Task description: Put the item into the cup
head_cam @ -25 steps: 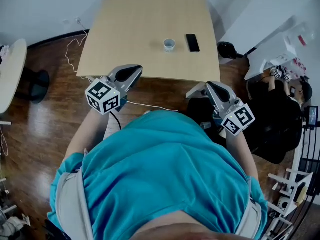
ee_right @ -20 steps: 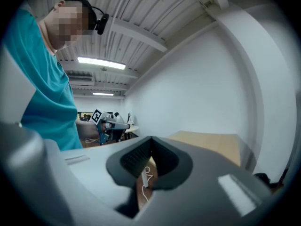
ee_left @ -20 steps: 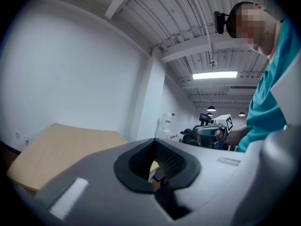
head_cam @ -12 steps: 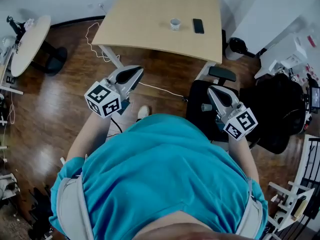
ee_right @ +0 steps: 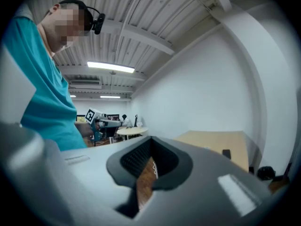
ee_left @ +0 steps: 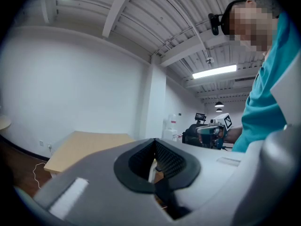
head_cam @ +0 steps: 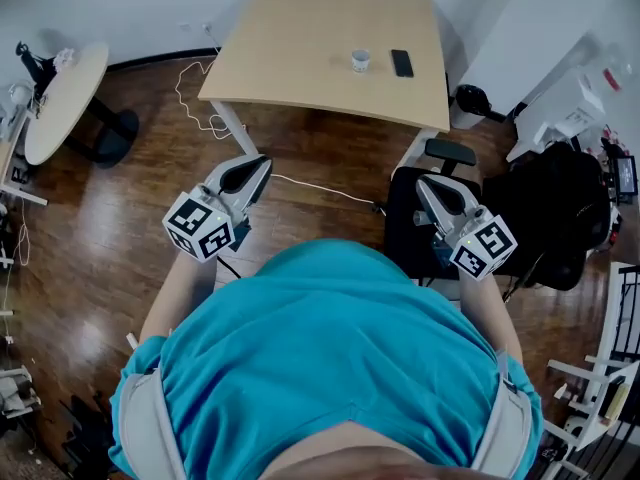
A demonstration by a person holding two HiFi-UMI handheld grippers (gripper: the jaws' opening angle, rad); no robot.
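The left gripper [head_cam: 256, 162] and the right gripper [head_cam: 424, 181] hang near the person's teal shirt [head_cam: 330, 358], well apart from the table. Each has its jaws pressed together with nothing between them. On the far wooden table [head_cam: 290, 38] stands the white cup [head_cam: 361, 60], and a flat dark item [head_cam: 402, 63], perhaps a phone, lies just right of it.

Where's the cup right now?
In the head view, the cup sits on the tan table at the top of the picture, toward the table's right side, just left of the black phone.
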